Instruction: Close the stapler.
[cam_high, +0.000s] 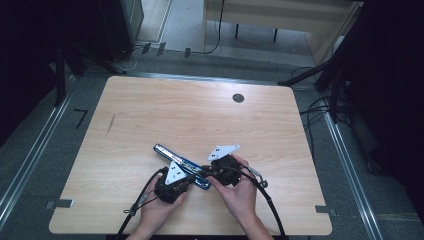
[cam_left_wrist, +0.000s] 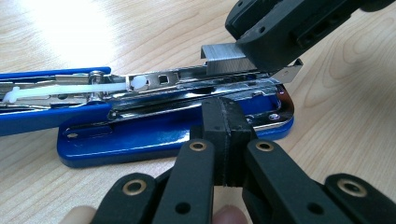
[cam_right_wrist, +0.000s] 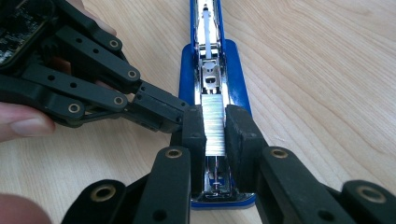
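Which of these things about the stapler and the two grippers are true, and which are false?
1. The stapler is blue and lies open on the table. True.
2. The right gripper holds a strip of staples over the stapler's rail. True.
3. The left gripper has its jaws wide open. False: they are shut, tips against the stapler's base.
4. The staples are red. False: they are silvery.
5. A round dark hole sits near the table's far edge. True.
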